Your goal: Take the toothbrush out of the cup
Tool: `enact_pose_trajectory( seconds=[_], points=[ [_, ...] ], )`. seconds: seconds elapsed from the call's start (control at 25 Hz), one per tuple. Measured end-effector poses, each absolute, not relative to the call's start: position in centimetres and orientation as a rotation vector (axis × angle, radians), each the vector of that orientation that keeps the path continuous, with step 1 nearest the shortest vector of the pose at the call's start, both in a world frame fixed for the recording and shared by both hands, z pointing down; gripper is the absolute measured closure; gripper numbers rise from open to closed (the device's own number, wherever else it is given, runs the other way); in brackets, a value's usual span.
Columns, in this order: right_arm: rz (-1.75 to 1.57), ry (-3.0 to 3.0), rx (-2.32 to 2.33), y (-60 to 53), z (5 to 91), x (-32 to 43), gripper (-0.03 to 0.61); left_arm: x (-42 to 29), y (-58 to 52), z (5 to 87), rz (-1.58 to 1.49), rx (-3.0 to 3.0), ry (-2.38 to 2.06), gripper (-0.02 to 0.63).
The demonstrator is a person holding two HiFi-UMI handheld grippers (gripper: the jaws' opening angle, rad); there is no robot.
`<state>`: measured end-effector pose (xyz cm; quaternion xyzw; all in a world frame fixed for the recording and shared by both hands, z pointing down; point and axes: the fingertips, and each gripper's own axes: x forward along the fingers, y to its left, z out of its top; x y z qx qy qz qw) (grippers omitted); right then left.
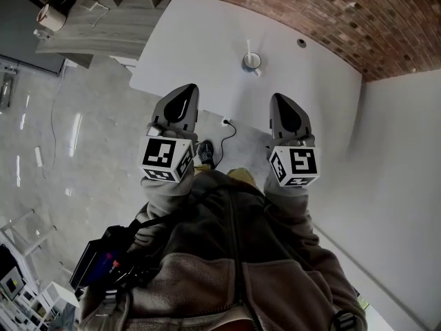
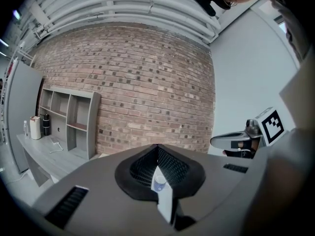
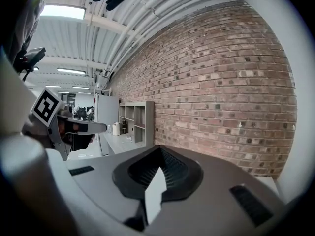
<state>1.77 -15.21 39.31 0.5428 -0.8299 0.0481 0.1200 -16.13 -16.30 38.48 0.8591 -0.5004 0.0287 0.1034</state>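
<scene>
While the person is standing back from the white tabletop [image 1: 207,40], both grippers are being held out in front of the body, near its near edge and well apart from the target. I am reading this as a ready stance, with no step of the task begun.

Left gripper [image 1: 182,102]: the jaws are sitting together at the tips with nothing between them. Its own view is sighting the cup [image 1: 251,63] through the slit below the pads, so it is probably being aimed.

Cup: it is standing upright toward the far side of the tabletop, roughly between the lines of the two grippers.

Toothbrush [image 1: 249,47]: it is standing in the cup with its upper end sticking out above the rim. That free end is offering the obvious hold.

Right gripper [image 1: 284,112]: the jaws are likewise meeting and clamping nothing, and it is pointing much the same way as the left one. Whichever goes in will be needing to open first. The other could be steadying the cup, which is looking light enough to tip.

Surface: the tabletop is carrying only the cup, and a thin dark cable [image 1: 231,133] is trailing by its near edge.

Room: a grey floor [image 1: 83,136] and a shelf unit [image 2: 69,122] are lying to the left. A brick wall [image 1: 310,12] is running behind the tabletop, and a plain white wall [image 1: 400,150] is closing the right.
</scene>
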Motion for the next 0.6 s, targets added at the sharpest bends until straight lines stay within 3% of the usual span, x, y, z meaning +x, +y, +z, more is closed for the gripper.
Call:
enact_pose_trajectory(
  seconds=[0.6],
  points=[
    [0.306, -2.465, 1.355, -17.8, 46.0, 3.2, 0.577, -10.5, -18.0, 43.0, 0.271, 2.506, -1.417, 0.609]
  ],
)
